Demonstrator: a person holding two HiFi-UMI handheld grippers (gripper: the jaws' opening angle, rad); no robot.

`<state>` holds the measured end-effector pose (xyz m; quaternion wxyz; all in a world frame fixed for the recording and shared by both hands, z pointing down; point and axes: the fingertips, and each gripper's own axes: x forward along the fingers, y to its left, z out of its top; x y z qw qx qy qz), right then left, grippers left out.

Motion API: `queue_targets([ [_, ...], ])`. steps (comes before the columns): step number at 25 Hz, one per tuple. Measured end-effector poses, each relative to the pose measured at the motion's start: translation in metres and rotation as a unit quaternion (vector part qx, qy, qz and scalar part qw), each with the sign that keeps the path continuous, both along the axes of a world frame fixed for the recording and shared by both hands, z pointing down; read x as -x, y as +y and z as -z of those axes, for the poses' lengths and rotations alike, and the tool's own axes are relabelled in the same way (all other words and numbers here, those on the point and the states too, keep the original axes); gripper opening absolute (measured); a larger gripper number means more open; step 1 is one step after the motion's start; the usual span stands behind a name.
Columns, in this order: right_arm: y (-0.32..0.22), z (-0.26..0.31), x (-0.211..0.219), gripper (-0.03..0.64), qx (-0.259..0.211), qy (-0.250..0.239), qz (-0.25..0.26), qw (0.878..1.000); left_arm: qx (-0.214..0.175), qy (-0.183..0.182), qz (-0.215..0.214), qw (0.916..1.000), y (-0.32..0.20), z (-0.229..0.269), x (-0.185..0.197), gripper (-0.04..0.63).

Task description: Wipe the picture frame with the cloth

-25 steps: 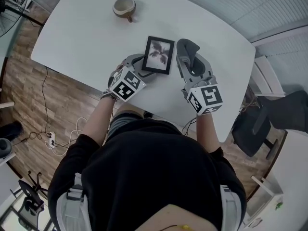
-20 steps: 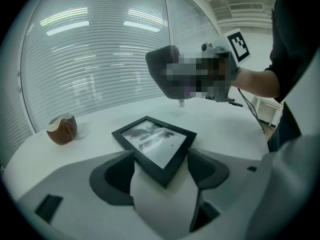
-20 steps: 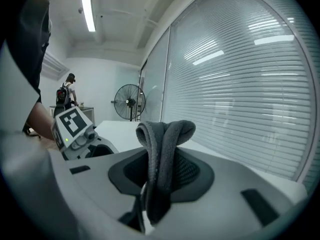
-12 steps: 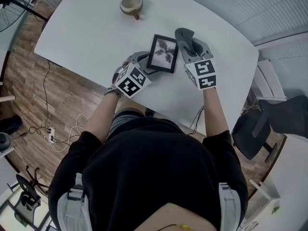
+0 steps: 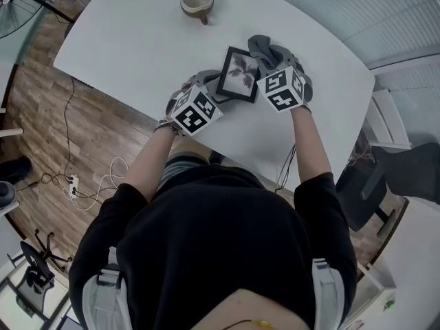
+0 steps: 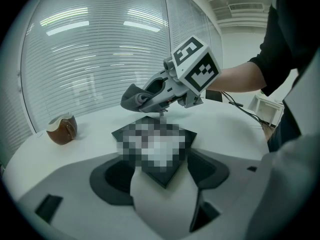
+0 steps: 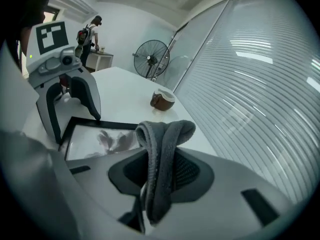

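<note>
The picture frame lies flat on the white counter, its near corner between the fingers of the left gripper. Those fingers stand wide apart, one against each edge that meets at the corner. This looks like a bracing hold, meant to stop the frame sliding or turning under a wipe.

The right gripper has its fingers closed on the grey cloth. The cloth is pinched partway along, so a folded wad bulges out past the fingertips. That way soft fabric would meet the glass rather than hard plastic. The wad sits beyond the left fingers, over the frame's far edge. Whether it already touches the frame I cannot tell.

The two grippers face each other across the frame, which leaves most of the glass open between them for a stroke. A brown cup stands well beyond both sets of fingers, clear of the work.
</note>
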<state>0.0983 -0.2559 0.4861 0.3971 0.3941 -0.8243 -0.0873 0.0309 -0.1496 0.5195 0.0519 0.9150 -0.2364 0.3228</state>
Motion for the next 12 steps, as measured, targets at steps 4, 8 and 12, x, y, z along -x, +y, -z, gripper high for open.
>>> queue_targets([
  [4, -0.005, -0.020, 0.001, 0.104, 0.007, 0.040, 0.010, 0.999, 0.002, 0.000, 0.000, 1.0000, 0.000, 0.000, 0.000, 0.344],
  [8, -0.006, -0.025, 0.002, 0.103, -0.001, 0.047, 0.013, 0.999, 0.002, 0.000, -0.001, 1.0000, 0.000, 0.000, 0.000, 0.344],
  [12, 0.000, -0.025, 0.004, 0.103, -0.002, 0.043, 0.017, 0.999, 0.002, -0.001, -0.001, 1.0000, 0.001, 0.000, 0.001, 0.344],
])
